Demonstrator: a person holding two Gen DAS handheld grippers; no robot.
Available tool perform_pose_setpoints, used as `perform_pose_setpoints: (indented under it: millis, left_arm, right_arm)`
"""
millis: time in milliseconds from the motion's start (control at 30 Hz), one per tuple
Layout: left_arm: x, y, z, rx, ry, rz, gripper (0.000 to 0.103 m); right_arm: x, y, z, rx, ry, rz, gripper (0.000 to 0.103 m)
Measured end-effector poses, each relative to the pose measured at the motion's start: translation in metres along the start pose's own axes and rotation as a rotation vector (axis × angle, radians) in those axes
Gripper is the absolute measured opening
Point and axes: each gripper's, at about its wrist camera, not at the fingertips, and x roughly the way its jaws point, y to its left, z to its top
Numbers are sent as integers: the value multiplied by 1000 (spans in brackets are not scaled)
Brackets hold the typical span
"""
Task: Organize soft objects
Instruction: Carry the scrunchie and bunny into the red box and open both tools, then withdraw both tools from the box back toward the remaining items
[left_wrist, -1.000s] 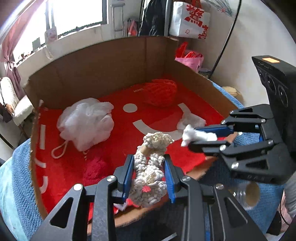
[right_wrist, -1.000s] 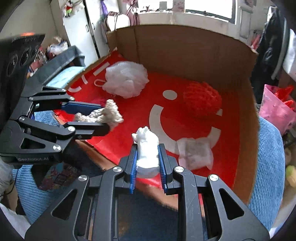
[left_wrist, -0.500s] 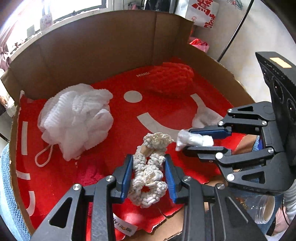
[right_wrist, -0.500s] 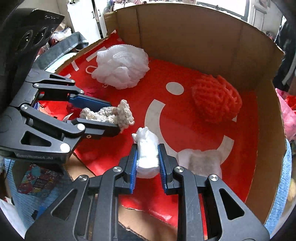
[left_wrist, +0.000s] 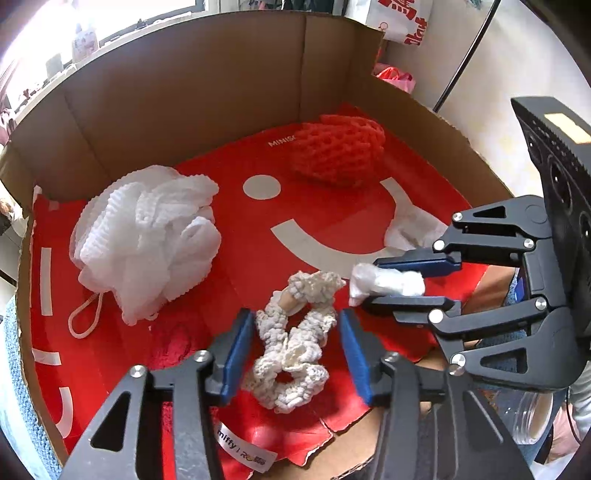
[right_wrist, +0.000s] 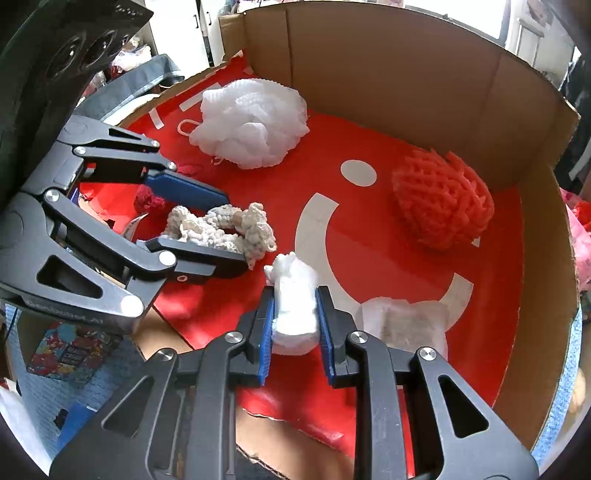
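Two close wrist views down into one cardboard box (left_wrist: 207, 92), left and right, sharing its red floor (right_wrist: 388, 280).

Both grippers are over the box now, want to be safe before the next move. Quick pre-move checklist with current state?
1. Left gripper released: ok. Fingers stand apart, with gaps on both sides of the cream knitted scrunchie.
2. Scrunchie resting on the red liner: cannot tell; it looks settled, contact not visible.
3. Right gripper holding its load: ok. Fingers are shut on the white foam wad.
4. Free spot for the wad: ok. Bare liner lies ahead, between the scrunchie and the red mesh ball.
5. Grippers apart: not ok. The wad's tip sits close beside the scrunchie and the left fingers.
6. White bath pouf out of the way: ok, far left.
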Motion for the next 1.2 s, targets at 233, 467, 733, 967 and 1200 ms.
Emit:
perform_pose_setpoints:
  millis: [233,467,733,967,1200]
  left_arm:
    - [-6,3,-2,-14,-14,-4,63]
    - [-9,7,-3,-24,-24,-4,68]
    - [-18,9,-4,-31,-43,-11,72]
    - [-30,10,-6,-33,-63,-16,73]
    - [-41,8,-9,-26,-80,-19,73]
  right_arm:
    - [1,1,1,-16,9,-9,22]
    - [1,0,1,-20,10,-10,22]
    - [2,4,1,-41,13,-19,25]
    - [3,4,2,-38,12,-17,26]
    - [0,1,1,-32,-3,-14,67]
